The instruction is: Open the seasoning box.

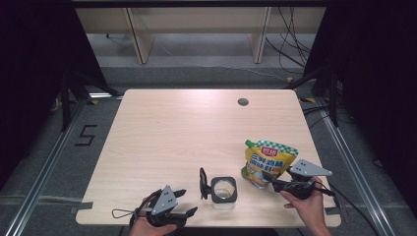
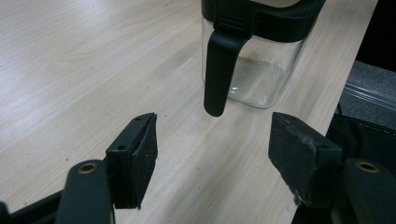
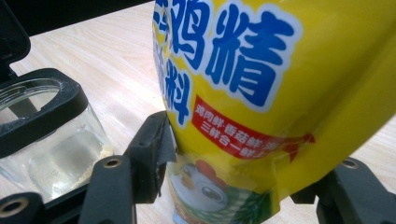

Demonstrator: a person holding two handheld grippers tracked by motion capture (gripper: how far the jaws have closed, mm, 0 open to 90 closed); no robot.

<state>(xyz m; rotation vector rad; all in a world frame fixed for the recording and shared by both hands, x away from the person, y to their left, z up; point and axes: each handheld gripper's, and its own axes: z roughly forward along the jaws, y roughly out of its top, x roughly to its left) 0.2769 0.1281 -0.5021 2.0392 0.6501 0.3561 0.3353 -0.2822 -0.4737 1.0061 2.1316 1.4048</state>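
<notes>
A yellow seasoning pouch (image 1: 268,161) with a green spout stands tilted at the table's front right. My right gripper (image 1: 270,181) is shut on its lower part; in the right gripper view the pouch (image 3: 261,84) sits pinched between the jaws of my right gripper (image 3: 229,163). Left of it stands a square glass jar (image 1: 223,191) with a black rim, its lid (image 1: 202,183) flipped open to the left. My left gripper (image 1: 188,201) lies open near the front edge, left of the jar. In the left gripper view the jar (image 2: 261,70) and its hanging lid (image 2: 219,70) are just beyond my left gripper (image 2: 212,140).
The wooden table (image 1: 182,132) has a round cable hole (image 1: 242,102) at the back right. The jar (image 3: 42,135) holds a thin layer of pale powder. Dark curtains flank the table, and wooden shelf legs (image 1: 140,37) stand behind it.
</notes>
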